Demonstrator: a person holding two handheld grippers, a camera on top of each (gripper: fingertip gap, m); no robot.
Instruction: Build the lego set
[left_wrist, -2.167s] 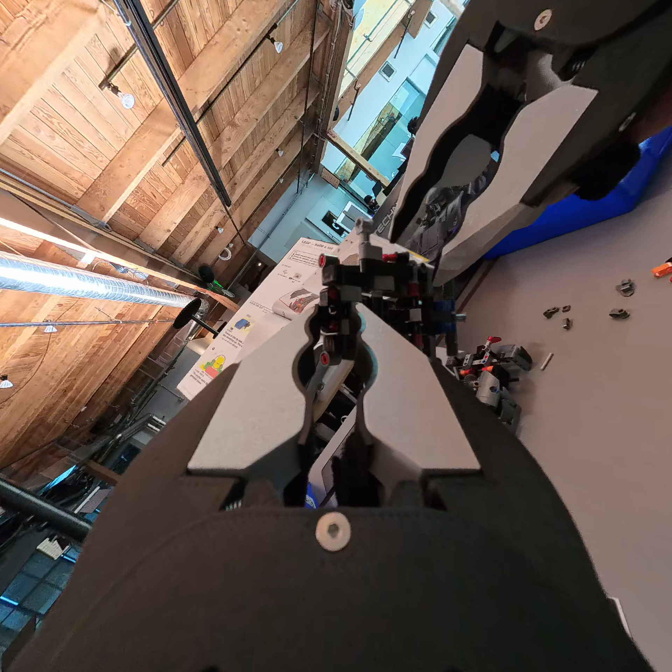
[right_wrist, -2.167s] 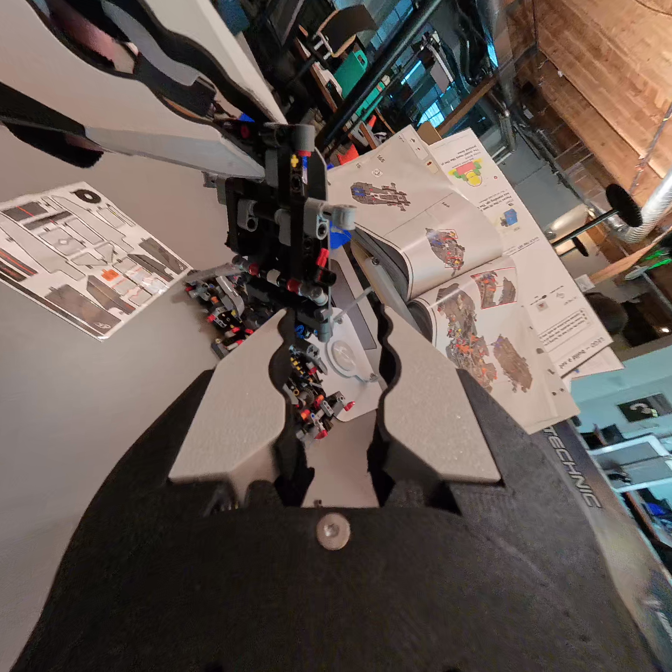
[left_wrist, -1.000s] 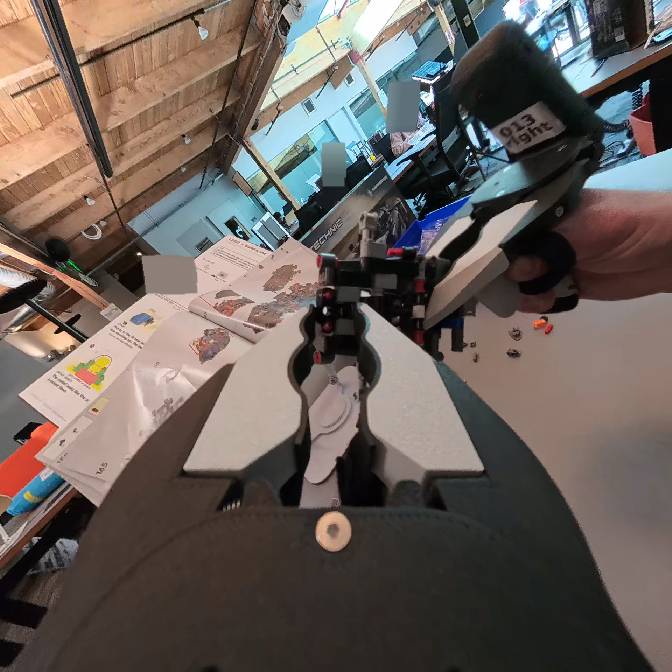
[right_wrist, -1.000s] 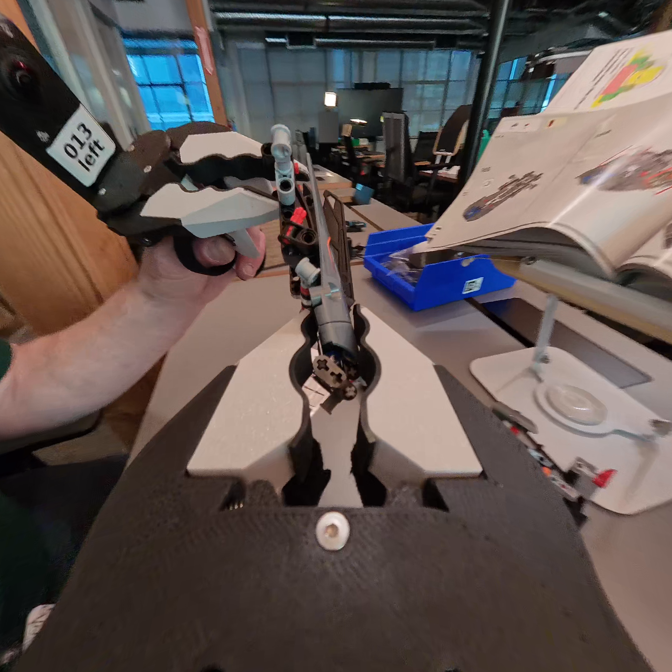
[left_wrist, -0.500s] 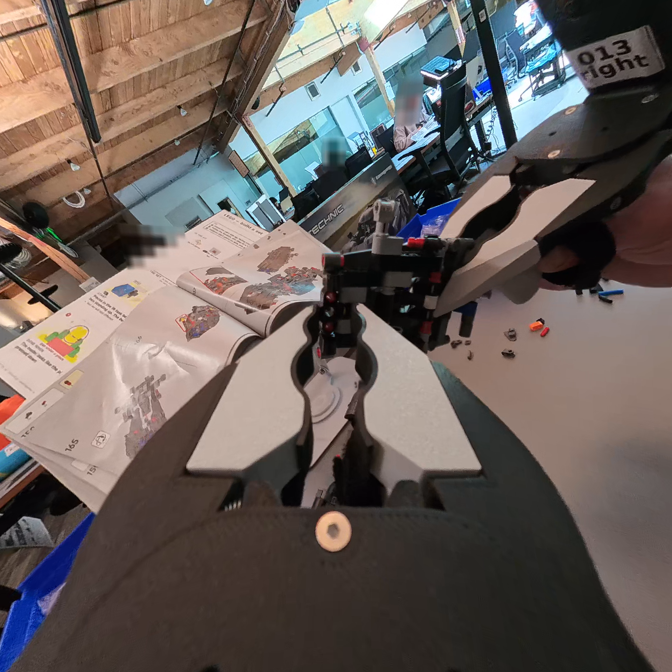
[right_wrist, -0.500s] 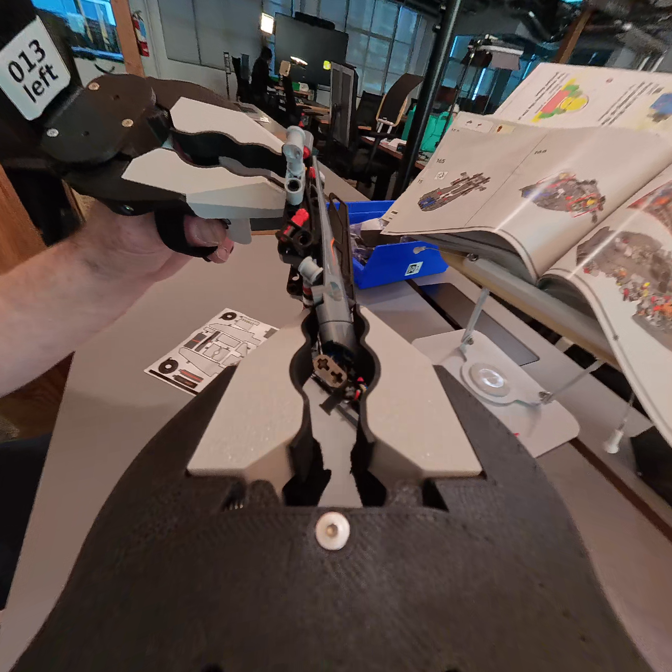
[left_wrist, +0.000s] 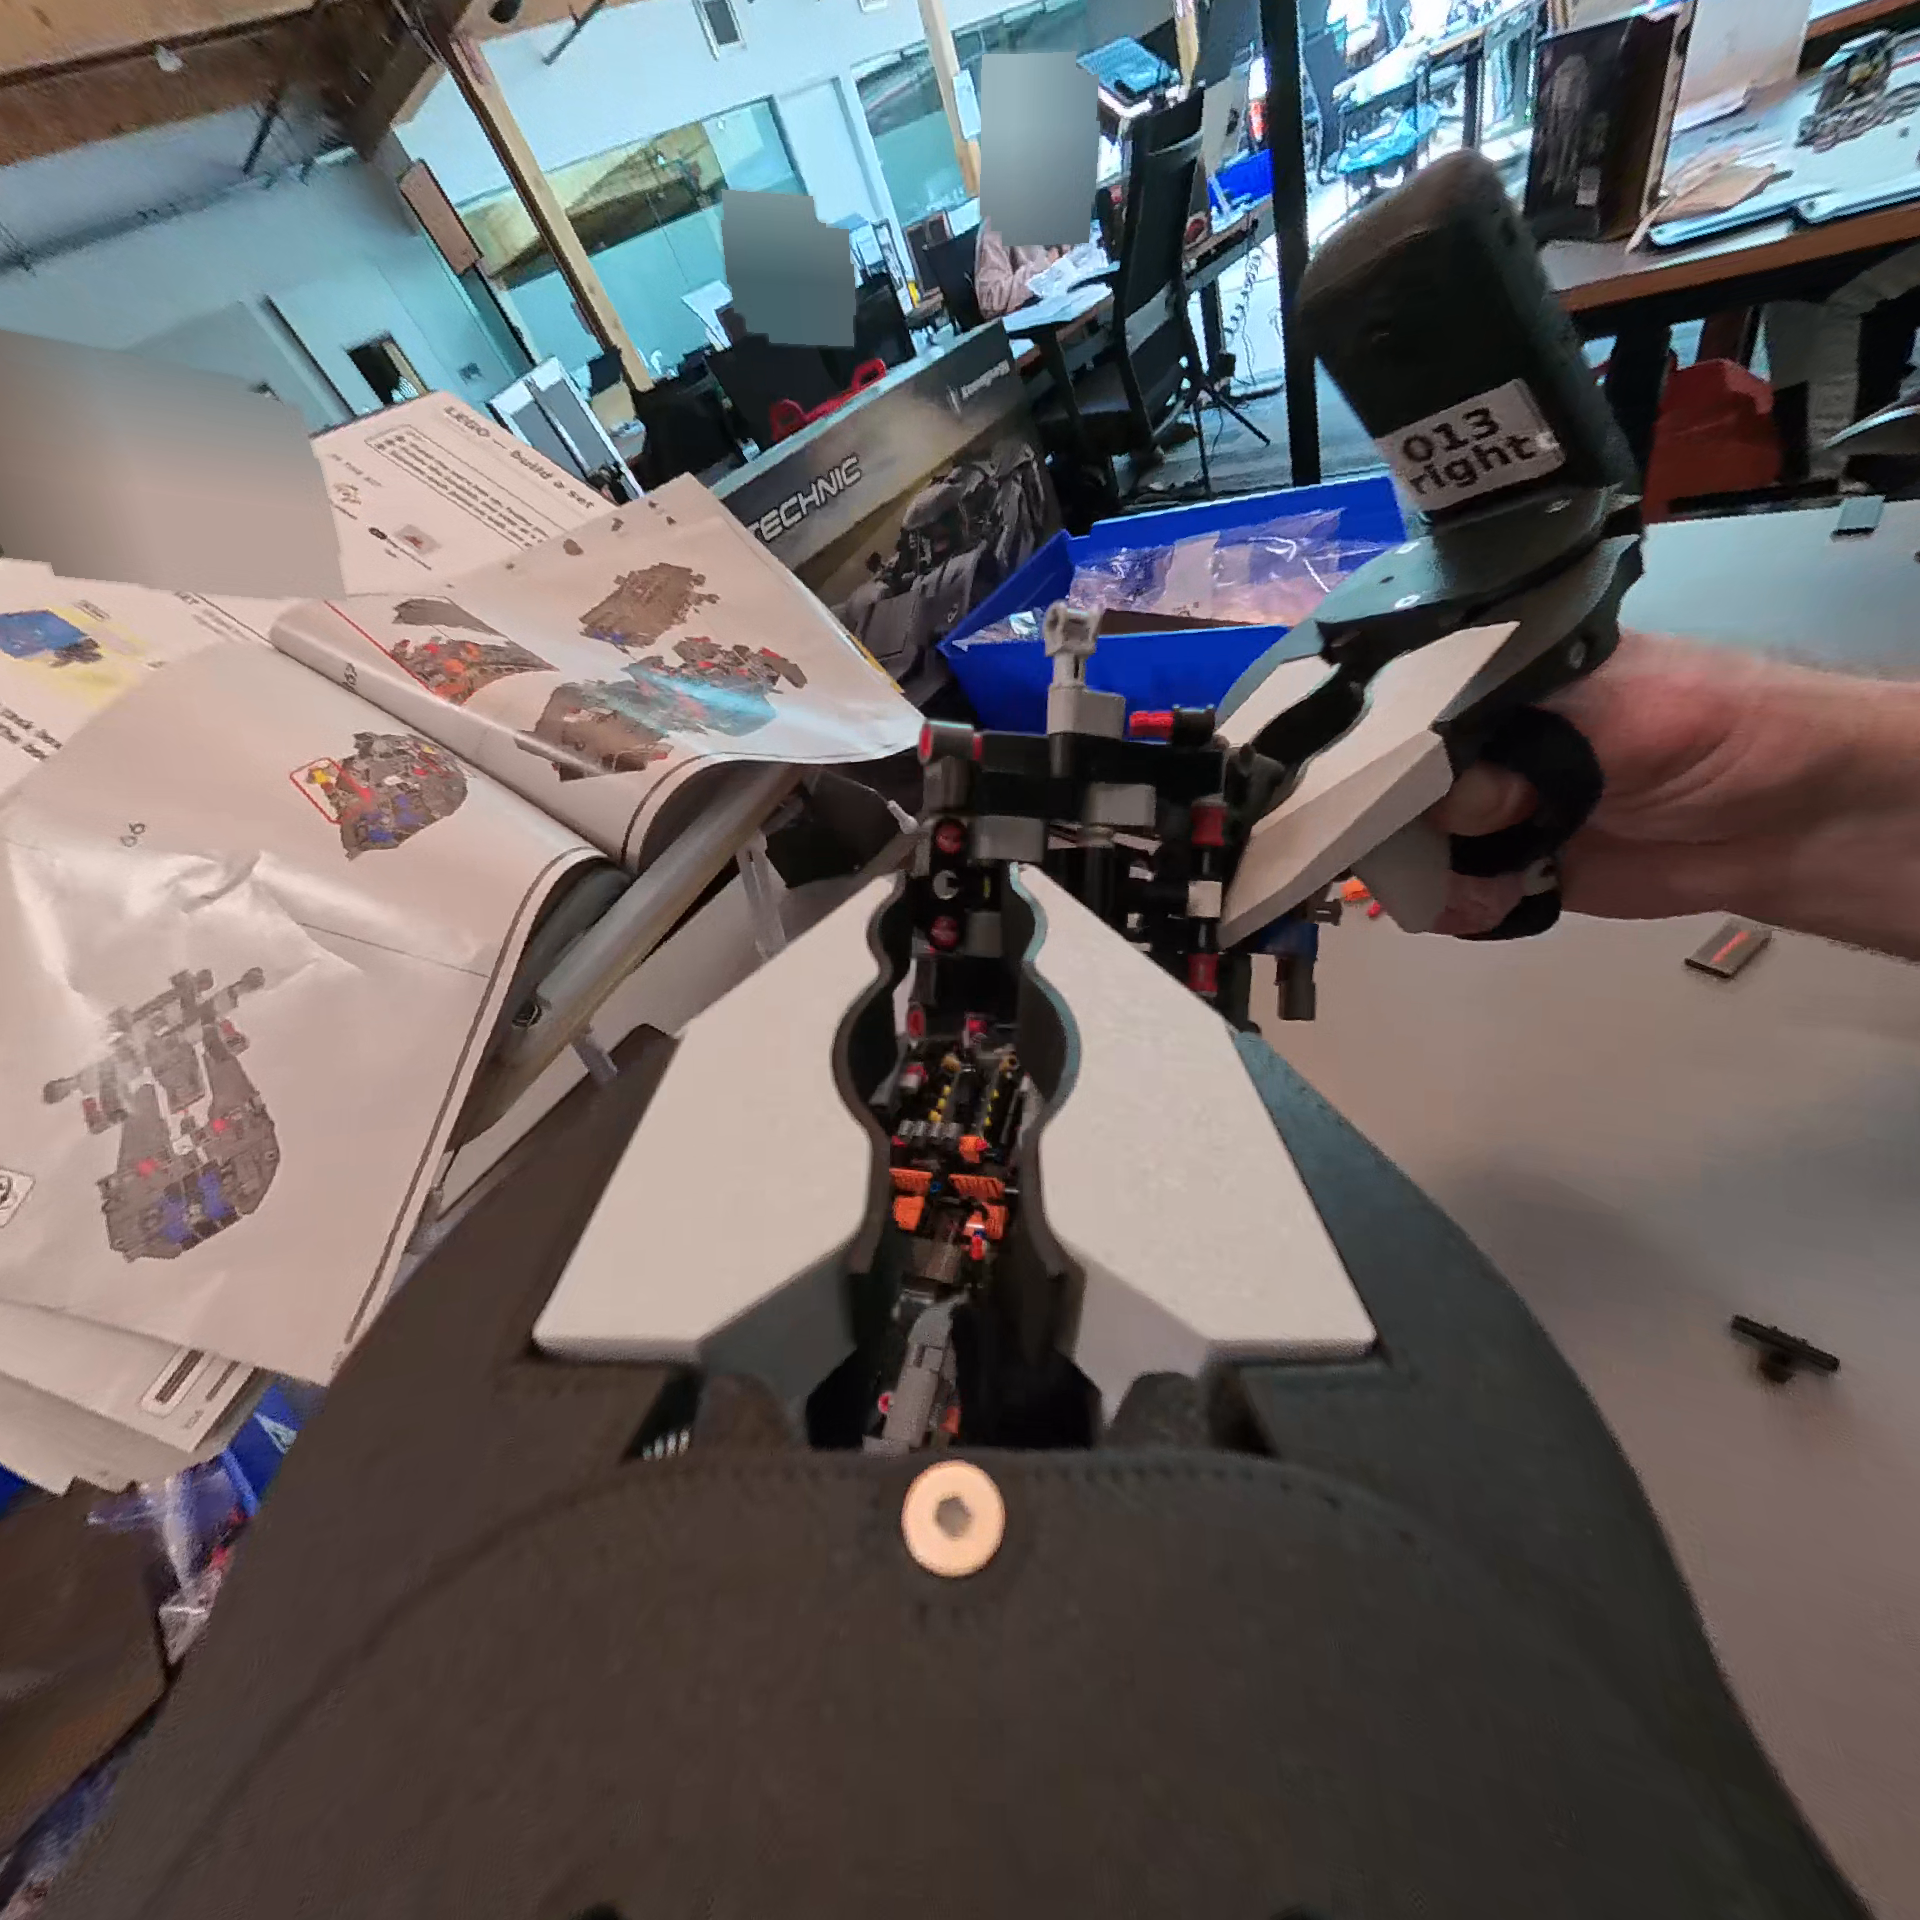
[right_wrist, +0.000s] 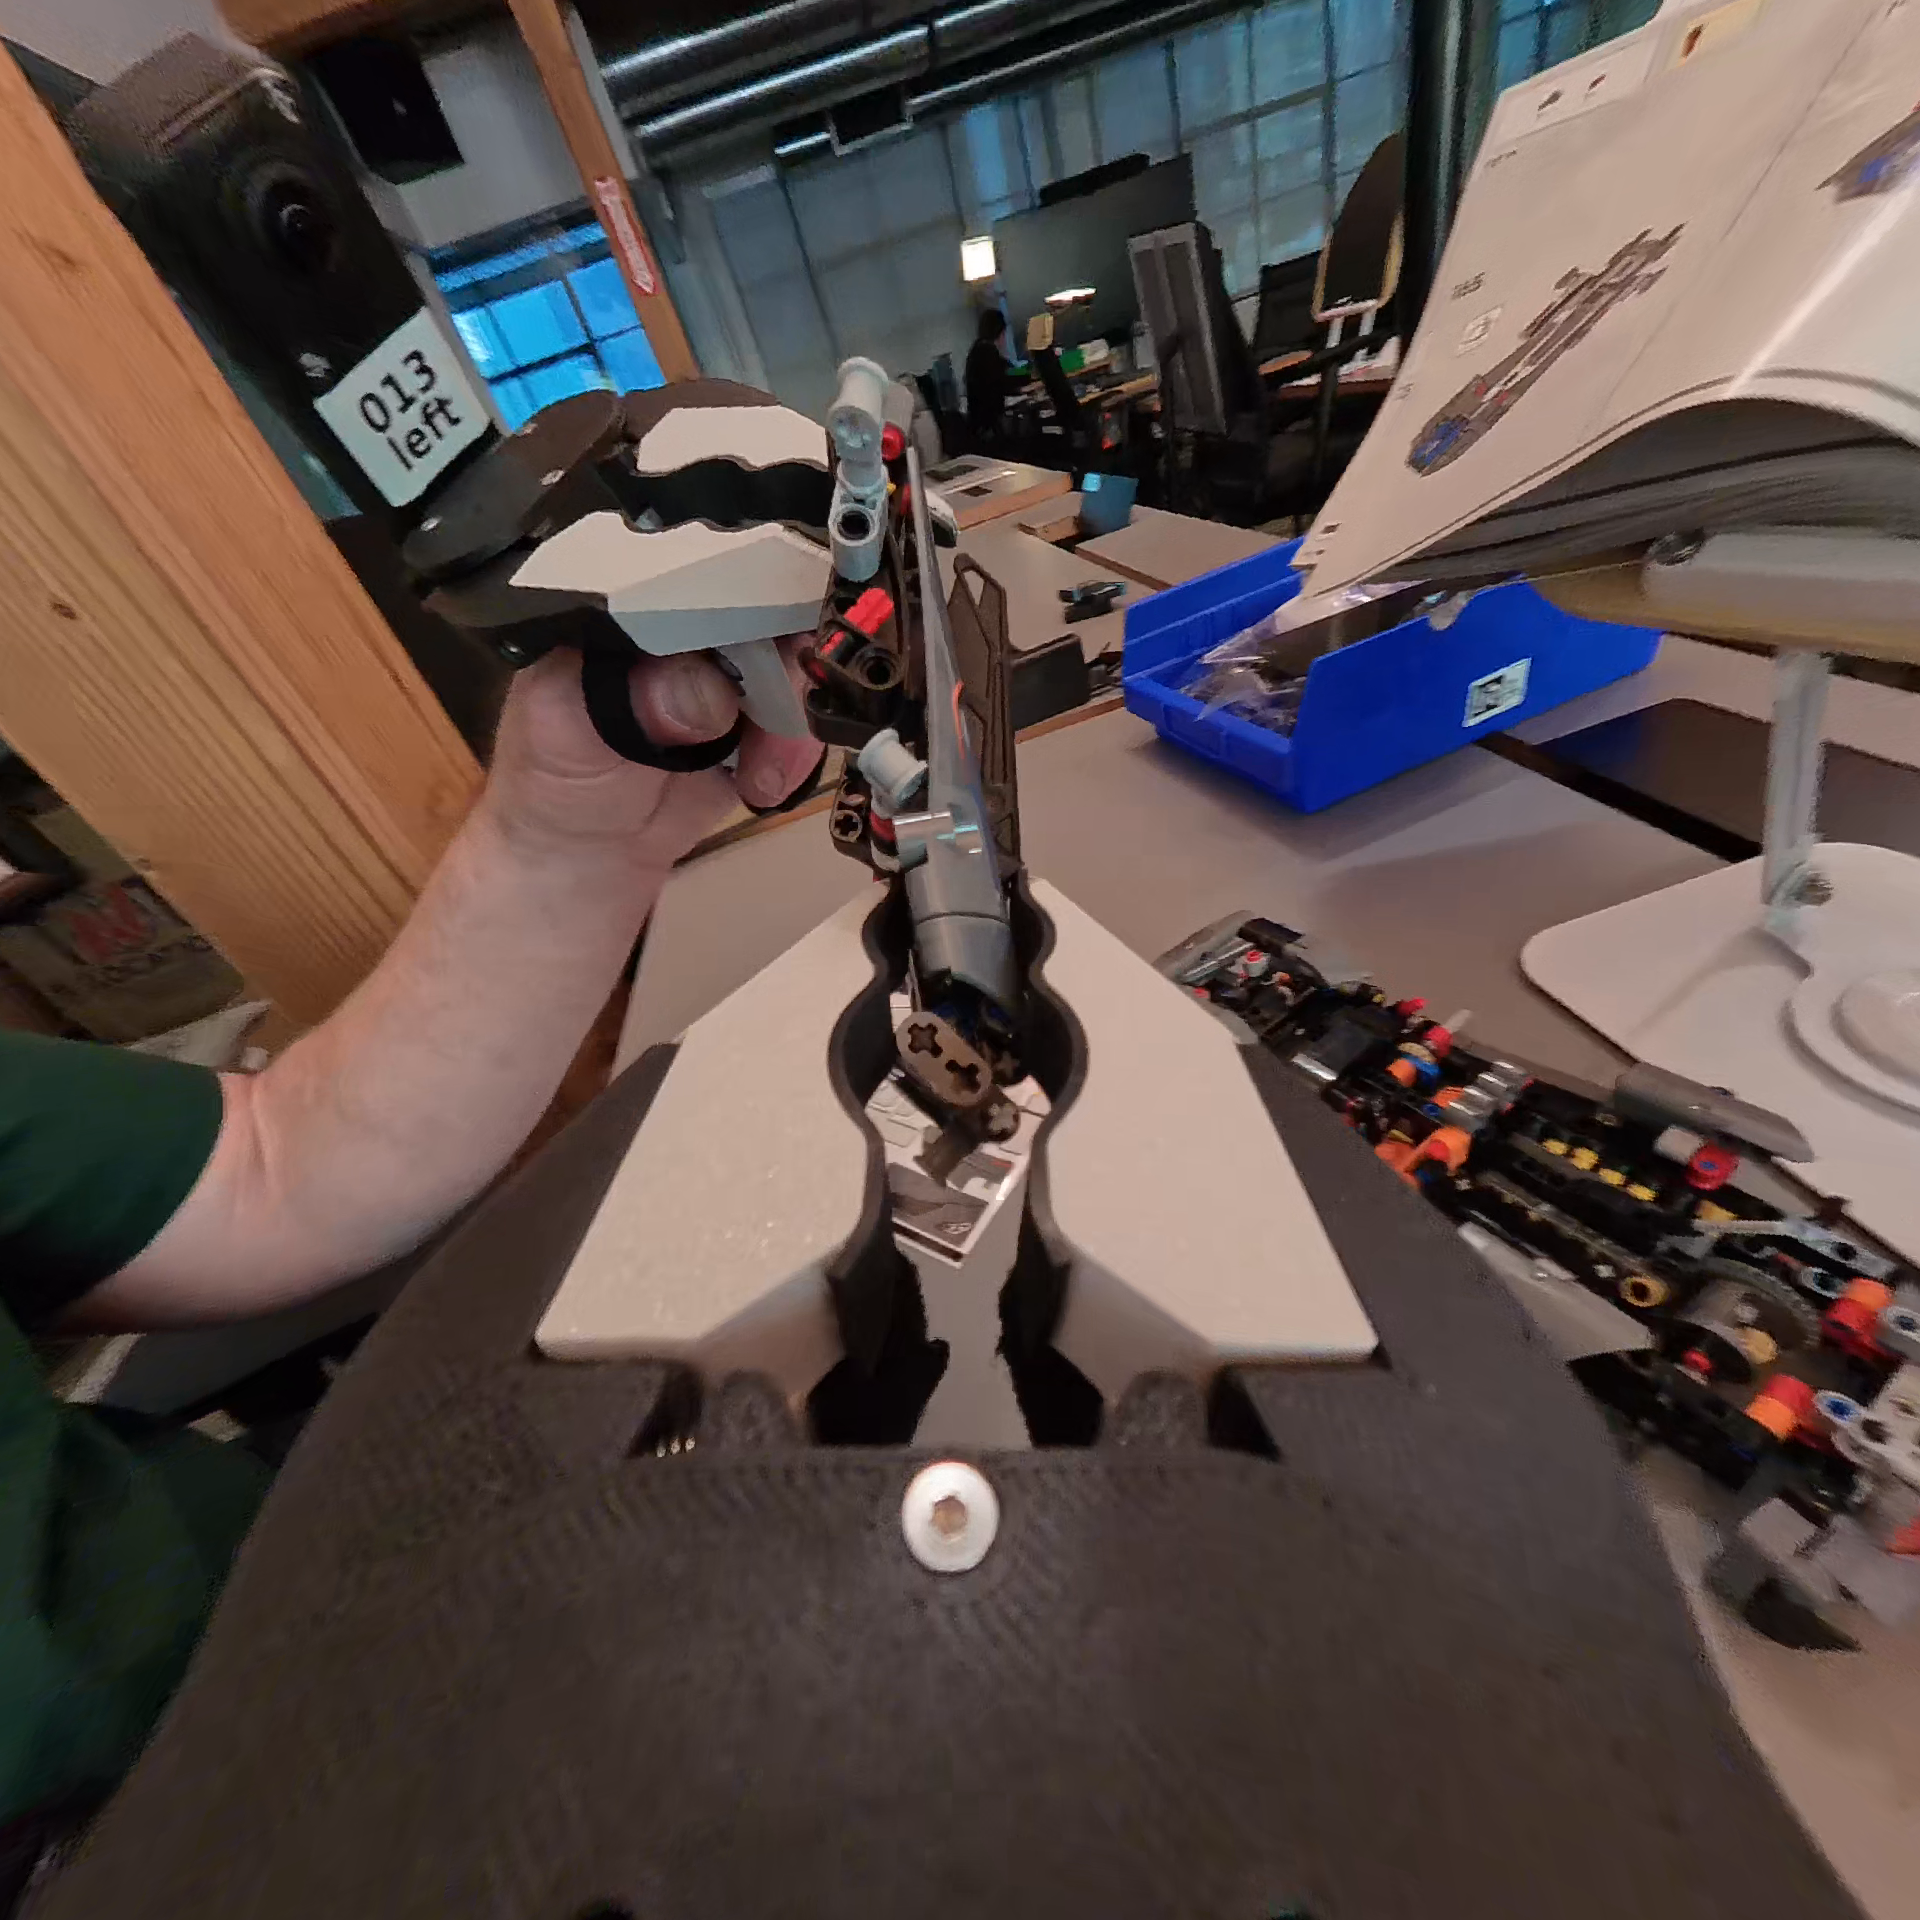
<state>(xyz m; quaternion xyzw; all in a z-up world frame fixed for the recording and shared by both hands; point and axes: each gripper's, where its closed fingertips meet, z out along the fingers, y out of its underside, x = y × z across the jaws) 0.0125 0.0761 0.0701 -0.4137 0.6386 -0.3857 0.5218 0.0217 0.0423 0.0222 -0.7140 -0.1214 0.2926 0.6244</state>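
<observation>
Above the grey desk (right_wrist: 1299, 831), clear of its surface, my left claw (left_wrist: 961, 904) and right claw (right_wrist: 961, 935) both clamp one lego sub-assembly (right_wrist: 914, 675), the left on its red-pinned end, the right on its grey lower end. Right of that sub-assembly in my right view, the long main lego model (right_wrist: 1558, 1132) lies flat on the desk, near the white stand base (right_wrist: 1662, 966). Behind it the blue bin (right_wrist: 1382, 686) sits under the overhanging edge of the open instruction book (left_wrist: 312, 831). Open desk stretches beyond my right hand (left_wrist: 1714, 790), holding only a few loose pieces (left_wrist: 1782, 1356).
</observation>
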